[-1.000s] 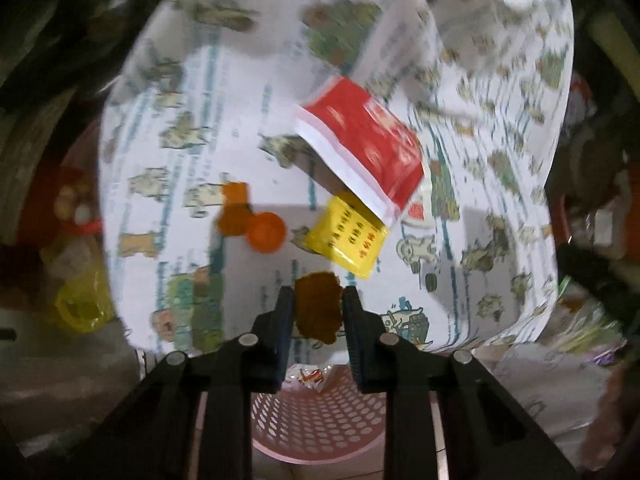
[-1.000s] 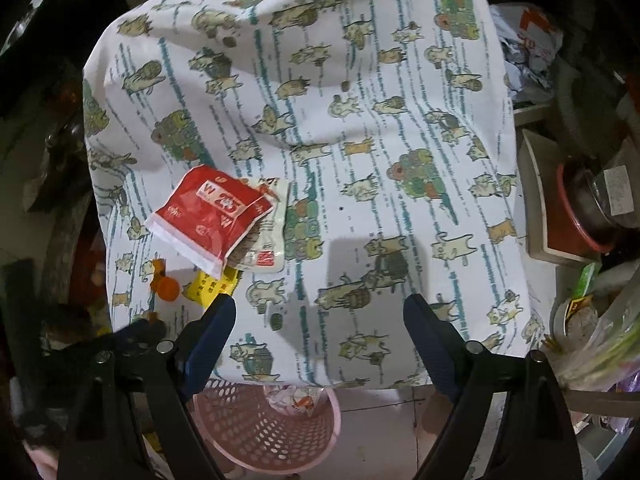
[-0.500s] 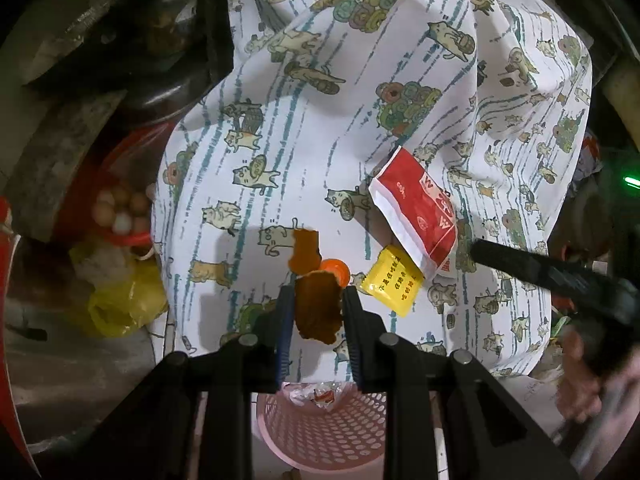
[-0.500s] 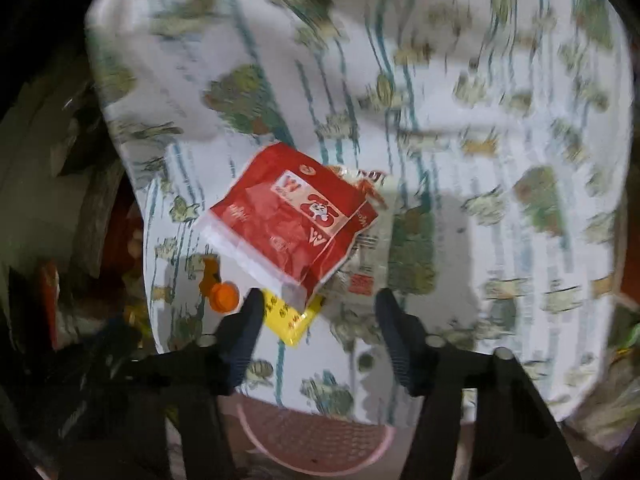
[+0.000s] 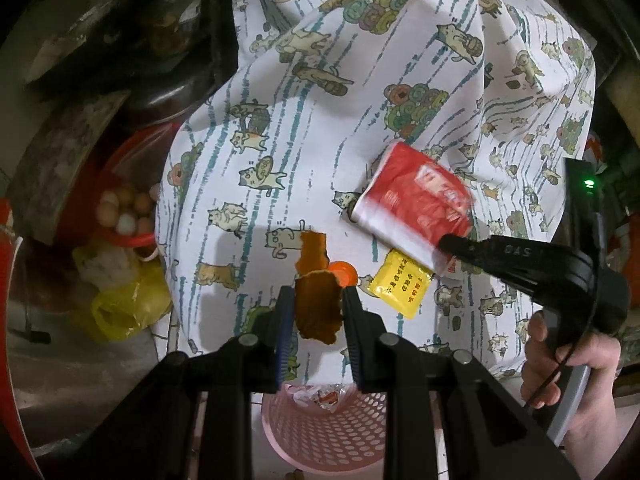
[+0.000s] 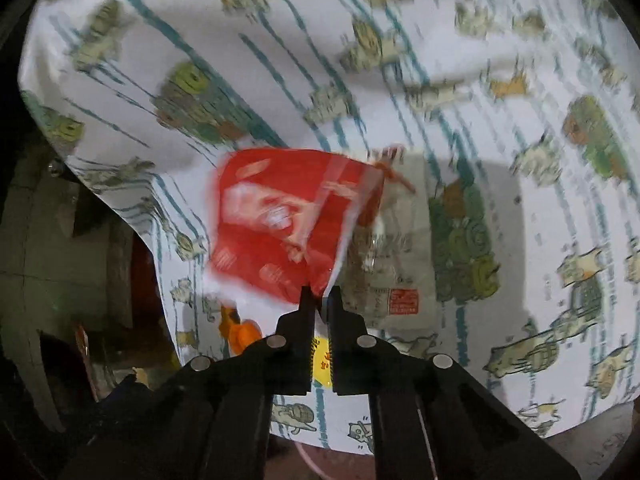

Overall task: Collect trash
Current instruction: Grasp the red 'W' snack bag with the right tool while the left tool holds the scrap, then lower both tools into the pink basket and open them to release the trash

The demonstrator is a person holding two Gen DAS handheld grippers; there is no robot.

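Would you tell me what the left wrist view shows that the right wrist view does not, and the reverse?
Only the left wrist view shows the left gripper clamping a brown scrap, the pink basket below, and a hand. Only the right wrist view shows a clear wrapper under the red packet. Both show the right gripper, whose jaws have just closed on that packet, the yellow sachet, orange cap and cat-print cloth.

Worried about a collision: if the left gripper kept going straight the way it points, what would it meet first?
Probably the orange bottle cap and brown scrap on the patterned cloth, just beyond its held brown piece; depth is unclear.
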